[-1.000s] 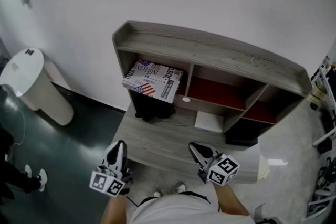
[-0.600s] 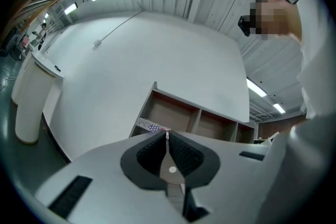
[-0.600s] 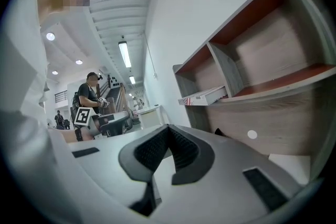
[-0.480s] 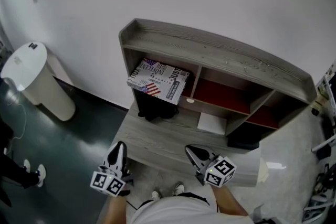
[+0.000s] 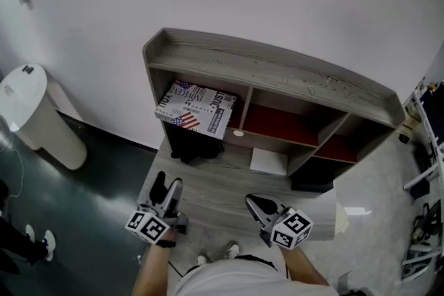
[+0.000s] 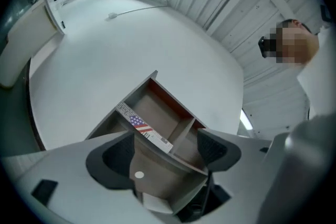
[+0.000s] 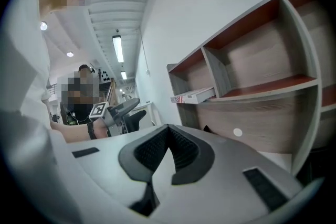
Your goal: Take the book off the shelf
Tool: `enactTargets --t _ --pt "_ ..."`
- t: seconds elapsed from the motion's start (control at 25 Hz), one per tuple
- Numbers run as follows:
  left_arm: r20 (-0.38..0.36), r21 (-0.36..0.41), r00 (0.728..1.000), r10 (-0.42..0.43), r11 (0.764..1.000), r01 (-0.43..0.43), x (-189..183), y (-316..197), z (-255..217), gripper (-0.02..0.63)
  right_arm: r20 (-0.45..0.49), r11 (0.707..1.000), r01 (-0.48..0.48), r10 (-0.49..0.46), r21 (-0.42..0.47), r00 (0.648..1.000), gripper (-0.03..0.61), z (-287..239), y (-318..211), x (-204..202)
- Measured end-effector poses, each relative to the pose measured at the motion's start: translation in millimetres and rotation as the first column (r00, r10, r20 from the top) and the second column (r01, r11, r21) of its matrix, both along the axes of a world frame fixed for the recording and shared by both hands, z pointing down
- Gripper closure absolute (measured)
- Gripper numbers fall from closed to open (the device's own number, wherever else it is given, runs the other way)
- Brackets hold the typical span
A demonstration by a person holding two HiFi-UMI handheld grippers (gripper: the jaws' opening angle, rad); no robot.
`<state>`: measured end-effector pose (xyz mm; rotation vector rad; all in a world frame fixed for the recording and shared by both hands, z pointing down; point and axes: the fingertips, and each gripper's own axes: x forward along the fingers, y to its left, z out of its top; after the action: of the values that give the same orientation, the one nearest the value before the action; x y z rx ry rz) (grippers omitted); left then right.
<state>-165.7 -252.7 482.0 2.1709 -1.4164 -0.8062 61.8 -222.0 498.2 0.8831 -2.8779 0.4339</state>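
Note:
The book [image 5: 196,109], with white lettered covers and a US flag, lies flat in the left compartment of the grey wooden shelf [image 5: 277,73], its near end sticking out. In the left gripper view the book [image 6: 143,127] shows far off between the jaws. My left gripper [image 5: 167,187] hovers over the desk's near left part; its jaws are opening, with nothing between them [image 6: 165,152]. My right gripper [image 5: 255,202] is shut and empty over the desk's near middle, well short of the shelf. From the right gripper view the book [image 7: 193,96] pokes out of the shelf side-on.
A desk top [image 5: 215,185] runs in front of the shelf, with a white card [image 5: 268,161] on it and a black object [image 5: 191,145] below the book. A white bin [image 5: 28,114] stands on the dark floor at left. Clutter [image 5: 424,218] lines the right edge.
The left gripper's jaws have gone from shut to apart, and it has moved a little forward over the desk. The right gripper has hardly moved.

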Motion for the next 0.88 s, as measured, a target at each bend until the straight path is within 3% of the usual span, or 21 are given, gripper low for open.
enactTargets --t 0.2,0.28,0.44,0.52,0.64,0.88 --pt "-0.085 0.028 0.993 0.086 0.996 -0.084 18 -50 -13 0.193 -0.017 0.999 -0.038 0.038 0.007 0.999 0.557 -2 3 12" --pt "-0.185 0.016 0.977 0.105 0.994 -0.104 18 -71 -10 0.167 -0.021 0.999 -0.051 0.051 0.011 0.998 0.557 -2 6 16" --pt "-0.384 -0.018 0.918 0.098 0.993 -0.114 10 -110 1 0.123 -0.032 0.996 -0.082 0.083 0.018 0.996 0.557 -6 10 25" --pt "-0.414 -0.033 0.906 0.085 0.994 -0.109 6 -126 7 0.107 -0.037 0.995 -0.1 0.101 0.018 0.994 0.557 -6 11 31" --pt "-0.475 0.031 0.866 0.157 0.986 -0.162 18 -150 8 0.095 -0.046 0.992 -0.125 0.126 0.014 0.991 0.557 -5 13 39" --pt "-0.49 -0.028 0.865 0.109 0.99 -0.141 24 -193 33 0.095 -0.059 0.985 -0.174 0.175 0.018 0.983 0.557 -7 19 54"
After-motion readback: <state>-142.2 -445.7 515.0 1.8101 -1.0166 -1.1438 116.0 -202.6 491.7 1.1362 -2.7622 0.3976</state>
